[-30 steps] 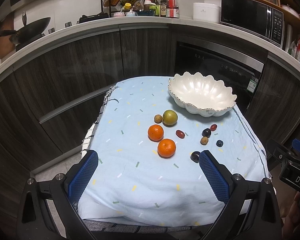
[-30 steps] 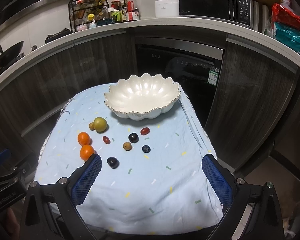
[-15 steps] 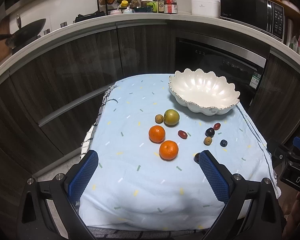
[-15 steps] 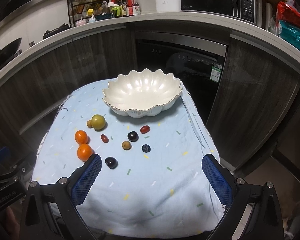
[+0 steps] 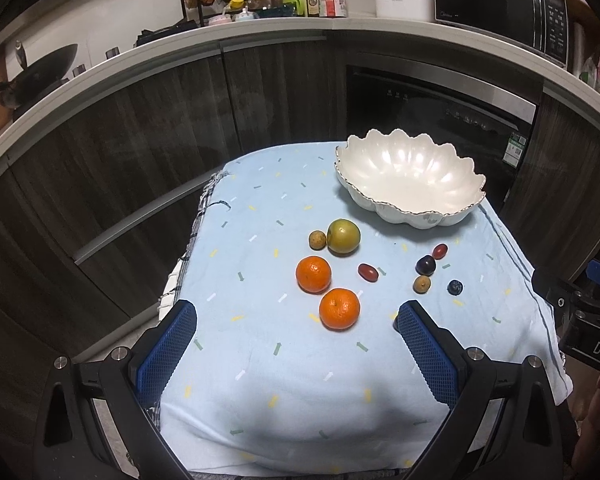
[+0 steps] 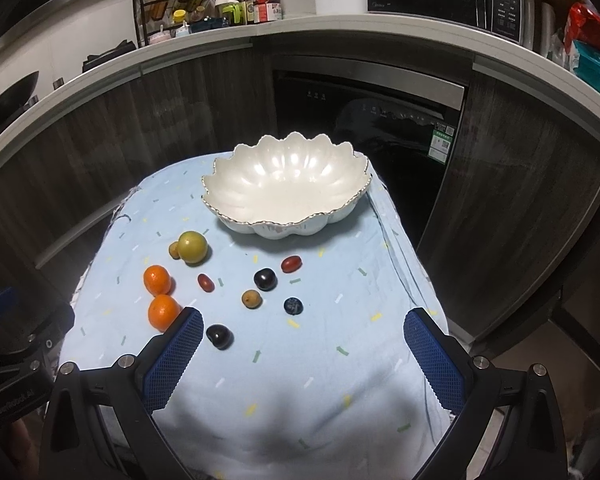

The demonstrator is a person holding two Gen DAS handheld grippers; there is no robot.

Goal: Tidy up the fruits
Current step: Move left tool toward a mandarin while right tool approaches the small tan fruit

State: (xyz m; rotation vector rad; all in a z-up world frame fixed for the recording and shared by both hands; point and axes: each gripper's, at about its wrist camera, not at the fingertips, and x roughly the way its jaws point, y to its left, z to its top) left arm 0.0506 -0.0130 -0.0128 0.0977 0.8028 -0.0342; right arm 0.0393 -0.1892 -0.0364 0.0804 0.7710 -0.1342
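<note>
Blue confetti-print tablecloth (image 5: 300,380), empty scalloped white bowl (image 6: 284,188) far right, 2 oranges (image 5: 339,308) near left, left gripper (image 5: 296,322) spread, right gripper (image 6: 302,332) spread, both holding nothing.

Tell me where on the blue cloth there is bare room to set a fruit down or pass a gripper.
Bare cloth runs along the near edge of the tablecloth, between the right gripper and the dark plum, and down the right side past the blueberry. The far left corner beside the white bowl is bare too. Crowded: the middle-left, around the oranges and green fruit.
</note>
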